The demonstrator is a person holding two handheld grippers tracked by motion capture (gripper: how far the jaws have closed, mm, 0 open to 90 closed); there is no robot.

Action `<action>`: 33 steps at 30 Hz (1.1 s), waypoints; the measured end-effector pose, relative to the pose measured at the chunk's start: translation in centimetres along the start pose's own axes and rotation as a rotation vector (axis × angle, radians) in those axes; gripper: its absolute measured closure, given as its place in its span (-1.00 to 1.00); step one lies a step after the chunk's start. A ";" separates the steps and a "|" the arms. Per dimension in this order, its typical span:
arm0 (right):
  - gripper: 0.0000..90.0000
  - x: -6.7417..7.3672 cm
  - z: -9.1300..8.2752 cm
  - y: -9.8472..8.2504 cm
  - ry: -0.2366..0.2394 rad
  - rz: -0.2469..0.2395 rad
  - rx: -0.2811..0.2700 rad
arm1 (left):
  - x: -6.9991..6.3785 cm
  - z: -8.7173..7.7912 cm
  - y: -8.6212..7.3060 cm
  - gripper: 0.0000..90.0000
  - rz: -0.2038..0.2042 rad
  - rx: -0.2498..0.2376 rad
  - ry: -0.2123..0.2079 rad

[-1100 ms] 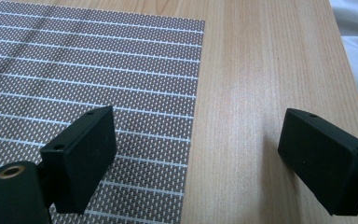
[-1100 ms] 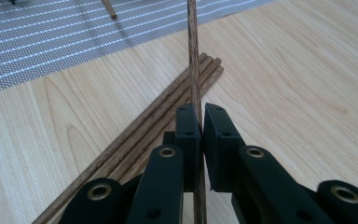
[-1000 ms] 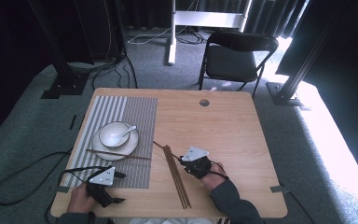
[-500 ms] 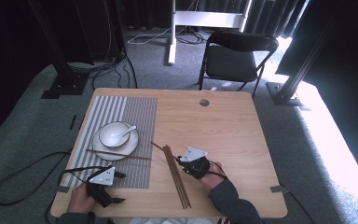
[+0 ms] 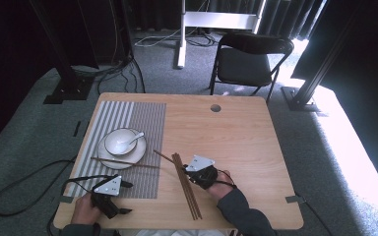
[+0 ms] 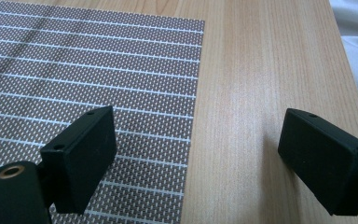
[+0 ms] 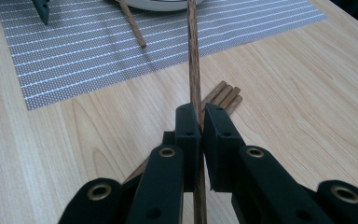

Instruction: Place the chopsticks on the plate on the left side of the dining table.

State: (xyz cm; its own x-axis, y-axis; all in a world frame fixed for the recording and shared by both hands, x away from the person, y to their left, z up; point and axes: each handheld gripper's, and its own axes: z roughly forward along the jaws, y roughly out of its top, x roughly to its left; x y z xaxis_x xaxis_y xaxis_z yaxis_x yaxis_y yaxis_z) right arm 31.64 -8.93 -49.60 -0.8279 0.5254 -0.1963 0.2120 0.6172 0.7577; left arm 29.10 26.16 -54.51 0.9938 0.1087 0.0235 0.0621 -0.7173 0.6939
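One chopstick (image 7: pixel 194 70) is clamped between the closed jaws of the right tool (image 7: pixel 200 122), its shaft running away toward the placemat (image 7: pixel 98 56); that grip is plain in the right gripper view, while the high view shows the right tool (image 5: pixel 193 173) just beside the bundle of chopsticks (image 5: pixel 187 189) and the lifted stick slanting up-left. A second lone chopstick (image 5: pixel 123 162) lies across the placemat, touching the plate (image 5: pixel 108 155). From above, a bowl (image 5: pixel 120 141) with a white spoon (image 5: pixel 134 140) sits on that plate. The left tool (image 6: pixel 191 154), seen along its own jaws, stands wide open with nothing between them, hovering over the mat's edge and bare wood near the desk's (image 5: pixel 241 128) front left corner. Around the wooden desk lie grey carpet, a black folding chair (image 5: pixel 248 61) and dark curtains.
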 end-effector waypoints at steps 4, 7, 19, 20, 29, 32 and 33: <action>0.88 0.2 0.1 0.2 0.005 -0.009 0.003 | 0.0 0.0 0.0 -0.74 0.000 0.000 0.000; 0.88 0.3 0.1 0.3 0.009 -0.015 -0.002 | 0.0 0.0 0.0 -0.74 0.001 0.000 0.000; 0.88 0.9 0.3 1.1 0.026 -0.044 -0.011 | 0.0 0.0 0.0 -0.74 0.001 0.000 0.000; 0.88 1.0 0.4 1.2 0.027 -0.044 -0.013 | 0.0 0.0 0.0 -0.74 0.001 0.000 0.000; 0.88 1.5 0.7 1.5 0.041 -0.057 -0.014 | 0.0 0.0 0.0 -0.74 0.001 0.000 0.000; 0.88 1.5 0.7 1.6 0.043 -0.062 -0.014 | 0.0 0.0 0.0 -0.74 0.001 0.000 0.000; 0.88 1.6 0.8 1.7 0.046 -0.065 -0.014 | 0.0 0.0 0.0 -0.74 0.001 0.000 0.000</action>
State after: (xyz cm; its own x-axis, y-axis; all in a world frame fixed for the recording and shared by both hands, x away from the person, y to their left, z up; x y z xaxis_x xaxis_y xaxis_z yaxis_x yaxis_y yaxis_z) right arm 31.06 -6.59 -49.16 -0.8628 0.4569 -0.2165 0.1504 0.6408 0.7528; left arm 29.10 26.16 -54.51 0.9938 0.1082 0.0241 0.0613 -0.7174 0.6940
